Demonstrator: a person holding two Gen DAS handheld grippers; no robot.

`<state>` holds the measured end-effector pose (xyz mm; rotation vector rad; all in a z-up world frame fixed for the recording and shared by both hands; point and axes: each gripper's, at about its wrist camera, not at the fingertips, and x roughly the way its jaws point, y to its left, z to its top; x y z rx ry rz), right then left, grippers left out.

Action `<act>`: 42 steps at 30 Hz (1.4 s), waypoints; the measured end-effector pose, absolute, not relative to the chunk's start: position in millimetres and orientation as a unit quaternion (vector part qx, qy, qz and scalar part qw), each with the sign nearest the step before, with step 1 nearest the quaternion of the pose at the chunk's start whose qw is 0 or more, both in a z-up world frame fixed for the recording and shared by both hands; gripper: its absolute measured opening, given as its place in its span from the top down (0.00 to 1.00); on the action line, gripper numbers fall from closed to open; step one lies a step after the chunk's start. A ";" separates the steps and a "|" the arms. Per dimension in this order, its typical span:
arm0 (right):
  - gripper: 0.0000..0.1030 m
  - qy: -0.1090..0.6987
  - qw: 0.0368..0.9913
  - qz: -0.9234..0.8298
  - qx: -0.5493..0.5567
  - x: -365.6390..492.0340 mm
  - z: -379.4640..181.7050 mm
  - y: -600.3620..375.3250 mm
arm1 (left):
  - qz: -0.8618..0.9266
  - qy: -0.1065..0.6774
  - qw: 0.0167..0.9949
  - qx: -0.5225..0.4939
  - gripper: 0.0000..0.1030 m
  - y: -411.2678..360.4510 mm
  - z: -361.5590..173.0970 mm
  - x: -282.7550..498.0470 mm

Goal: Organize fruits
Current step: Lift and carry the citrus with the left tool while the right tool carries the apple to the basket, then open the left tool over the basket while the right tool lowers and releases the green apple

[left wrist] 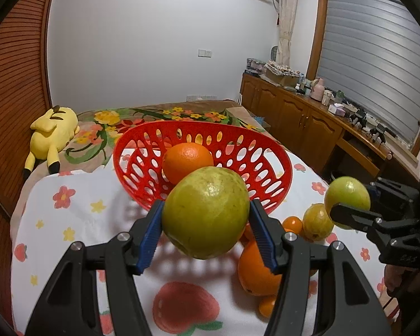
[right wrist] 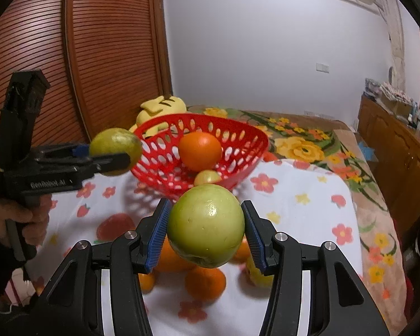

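Note:
A red perforated basket (left wrist: 142,151) (right wrist: 249,140) stands on the flowered cloth with an orange (left wrist: 187,159) (right wrist: 200,151) inside. My left gripper (left wrist: 205,218) (right wrist: 109,154) is shut on a yellow-green pear (left wrist: 205,212) (right wrist: 114,142), held above the cloth just in front of the basket. My right gripper (right wrist: 205,226) (left wrist: 347,212) is shut on a green apple (right wrist: 205,225) (left wrist: 347,196), held above loose fruit: oranges (left wrist: 254,274) (right wrist: 205,282), a small yellow-green fruit (left wrist: 317,221) (right wrist: 207,177) and small tangerines (left wrist: 292,224).
The fruit lies on a white cloth (left wrist: 78,224) with flower and strawberry prints over a bed. A yellow plush toy (left wrist: 51,134) lies behind the basket at the left. A wooden cabinet (left wrist: 308,120) with clutter runs along the right. A slatted wooden wardrobe (right wrist: 98,56) stands at the left.

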<state>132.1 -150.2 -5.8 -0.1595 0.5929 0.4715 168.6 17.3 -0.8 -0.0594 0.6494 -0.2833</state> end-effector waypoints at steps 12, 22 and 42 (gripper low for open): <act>0.49 0.296 0.918 0.252 -0.073 169.1 9.7 -131.5 | -0.129 0.340 0.931 -0.011 0.42 2.3 -10.3 195.7; 0.49 0.318 0.911 0.256 -0.069 200.4 7.8 -120.3 | -0.124 0.351 0.928 -0.002 0.42 -2.6 -17.7 206.8; 0.49 0.358 0.894 0.250 -0.100 242.3 -16.8 -101.7 | -0.109 0.339 0.934 0.002 0.36 3.7 -11.9 213.3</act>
